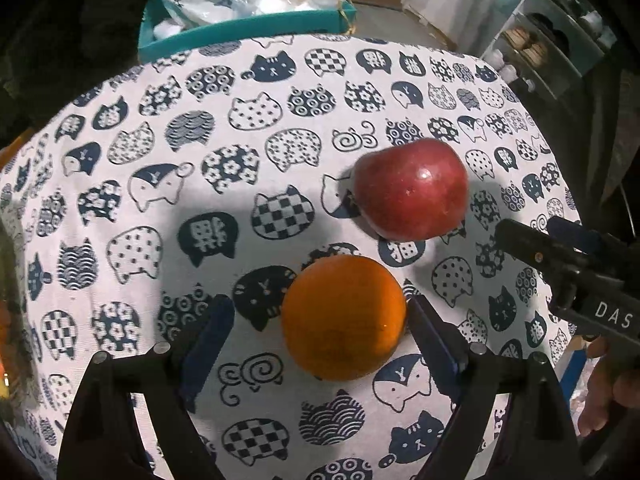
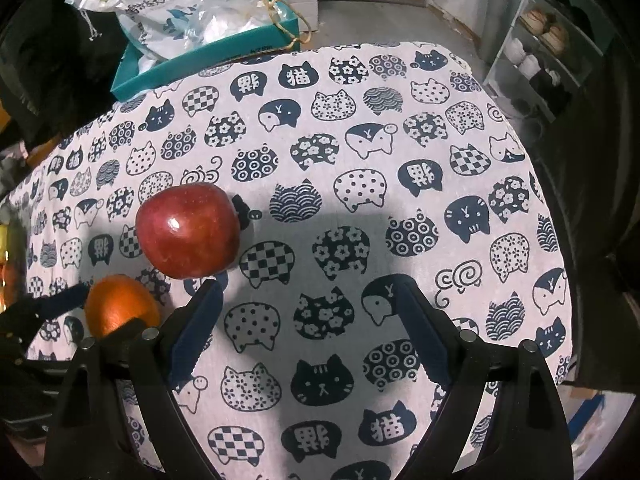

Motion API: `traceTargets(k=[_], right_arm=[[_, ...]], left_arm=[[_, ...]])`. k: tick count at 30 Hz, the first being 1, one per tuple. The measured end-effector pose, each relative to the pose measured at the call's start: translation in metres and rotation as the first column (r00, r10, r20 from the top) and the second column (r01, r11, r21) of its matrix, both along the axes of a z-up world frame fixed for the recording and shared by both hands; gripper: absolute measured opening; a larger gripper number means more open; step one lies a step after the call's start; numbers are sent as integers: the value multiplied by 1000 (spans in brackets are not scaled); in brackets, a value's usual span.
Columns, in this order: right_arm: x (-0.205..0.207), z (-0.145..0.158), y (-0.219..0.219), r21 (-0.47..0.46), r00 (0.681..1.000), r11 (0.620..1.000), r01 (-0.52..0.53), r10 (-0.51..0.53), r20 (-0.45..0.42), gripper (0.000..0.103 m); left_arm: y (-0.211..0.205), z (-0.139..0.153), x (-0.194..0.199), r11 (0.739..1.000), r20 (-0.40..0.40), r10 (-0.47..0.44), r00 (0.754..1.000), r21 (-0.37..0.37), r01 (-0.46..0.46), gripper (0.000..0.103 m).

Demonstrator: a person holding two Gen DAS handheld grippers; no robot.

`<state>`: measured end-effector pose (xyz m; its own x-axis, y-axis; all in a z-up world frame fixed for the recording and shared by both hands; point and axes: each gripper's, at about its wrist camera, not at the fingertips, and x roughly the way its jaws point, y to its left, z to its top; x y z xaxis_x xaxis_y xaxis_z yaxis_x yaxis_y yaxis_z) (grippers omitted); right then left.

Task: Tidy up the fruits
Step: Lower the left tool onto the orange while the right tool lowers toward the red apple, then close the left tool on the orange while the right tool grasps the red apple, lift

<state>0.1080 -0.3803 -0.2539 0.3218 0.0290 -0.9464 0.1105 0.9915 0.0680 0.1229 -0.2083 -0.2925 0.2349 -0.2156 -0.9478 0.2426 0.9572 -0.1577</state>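
An orange (image 1: 344, 318) lies on the cat-print tablecloth (image 1: 240, 160). My left gripper (image 1: 320, 312) is open around it, the right finger close against the fruit, the left finger apart from it. A red apple (image 1: 412, 189) lies just beyond the orange. In the right wrist view the apple (image 2: 189, 231) sits ahead and left of my open, empty right gripper (image 2: 306, 300); the orange (image 2: 120, 306) is further left, between the left gripper's fingers. The right gripper also shows at the right edge of the left wrist view (image 1: 568, 264).
A teal tray (image 1: 248, 28) with plastic bags (image 2: 172, 12) stands at the table's far edge. A shelf unit (image 2: 536, 52) with cups stands at the far right. The table's right edge (image 2: 560, 280) drops off into dark floor.
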Motion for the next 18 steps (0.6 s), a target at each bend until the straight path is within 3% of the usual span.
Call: traceTargets(k=[2,5,11,18], right_arm=[[1,-2,0,0,1000,1000,0,0,-5,88],[2,-5,2,3,1000,1000,-1,1,-12,88],[7,-6,8,51,1000,999,-16,17,-3,88],[17,-2,28,119,997,990,-78,76,20,88]], left_arm=[[-4,-3,0,1000,-10,-15,1000,-14,15,82],[-8,-5,1,997,-25,-41,999,-60,39,64],[-9,-2,-2,999,1,-40,999,-18,40,62],[24,4,6,999,37,23,999,35,-24,62]])
